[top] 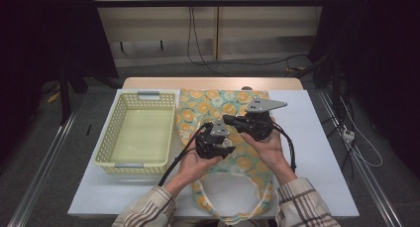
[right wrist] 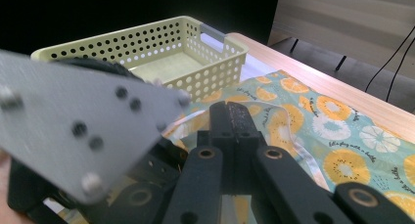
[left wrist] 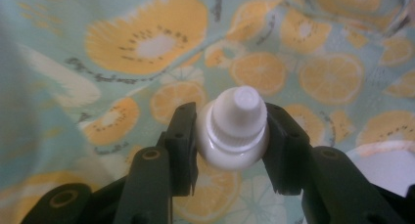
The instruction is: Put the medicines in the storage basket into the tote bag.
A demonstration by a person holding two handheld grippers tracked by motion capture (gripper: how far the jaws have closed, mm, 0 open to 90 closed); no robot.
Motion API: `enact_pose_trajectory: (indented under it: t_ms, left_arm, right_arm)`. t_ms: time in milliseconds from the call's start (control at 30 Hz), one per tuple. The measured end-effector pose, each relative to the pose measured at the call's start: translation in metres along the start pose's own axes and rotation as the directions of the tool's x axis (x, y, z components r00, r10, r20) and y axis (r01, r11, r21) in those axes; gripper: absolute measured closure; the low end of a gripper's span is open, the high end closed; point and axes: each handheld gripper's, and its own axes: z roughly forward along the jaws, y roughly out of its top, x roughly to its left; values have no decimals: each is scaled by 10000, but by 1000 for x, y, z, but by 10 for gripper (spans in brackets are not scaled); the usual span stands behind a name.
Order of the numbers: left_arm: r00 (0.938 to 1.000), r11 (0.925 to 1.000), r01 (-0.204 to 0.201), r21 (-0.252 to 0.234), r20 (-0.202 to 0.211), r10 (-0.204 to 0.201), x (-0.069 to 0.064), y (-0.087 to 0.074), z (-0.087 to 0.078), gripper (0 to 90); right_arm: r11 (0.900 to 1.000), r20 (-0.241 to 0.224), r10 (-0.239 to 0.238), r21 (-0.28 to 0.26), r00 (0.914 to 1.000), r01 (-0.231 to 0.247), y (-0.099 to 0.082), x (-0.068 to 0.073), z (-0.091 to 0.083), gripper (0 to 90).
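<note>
Pale yellow perforated basket [top: 137, 130] at centre left of high view, on white table top [top: 317, 152]; grey handle at its far rim. Just right of it, flat on the table: fruit-print tote bag [top: 218, 105], mint cloth with orange and kiwi slices, handle loop toward bottom edge of frame. Both hands over the bag near frame centre, plaid sleeves entering from below.

Left gripper [left wrist: 230, 150]: jaws narrowed onto a small white plastic bottle [left wrist: 235, 131], ribbed screw cap with nozzle tip pointing up the frame, held just above the printed cloth. In high view, left gripper [top: 214, 143] sits at centre, black cable trailing lower left.

Right gripper [right wrist: 235, 121]: jaws pressed together, nothing seen between them. In high view, right gripper [top: 233, 120] slightly above and right of the left one, pointing toward frame left, grey three-cornered plate on top. Right gripper view: blurred grey plate of the other gripper at left, basket at upper centre, bag at right.
</note>
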Motion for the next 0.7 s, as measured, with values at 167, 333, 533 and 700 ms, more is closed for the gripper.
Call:
enact_pose_trajectory:
  t_ms: [167,333,533,700]
  left_arm:
    - [9999,9996,24,297,-141,-20,1,-2,14,603]
    - [9987,9986,406,350,-309,-395,8,-5,22,602]
    - [9980,9983,546,198,-322,-540,10,-5,19,535]
    - [9984,9987,516,22,-248,-515,8,-5,13,424]
  right_arm:
    - [10000,4,35,27,10000,-35,-1,0,0,900]
    - [10000,77,83,28,9999,-83,-1,-2,0,900]
    - [9999,125,124,9,9998,-124,-2,-4,-2,900]
    - [9999,128,159,-15,9998,-159,-2,-4,-2,900]
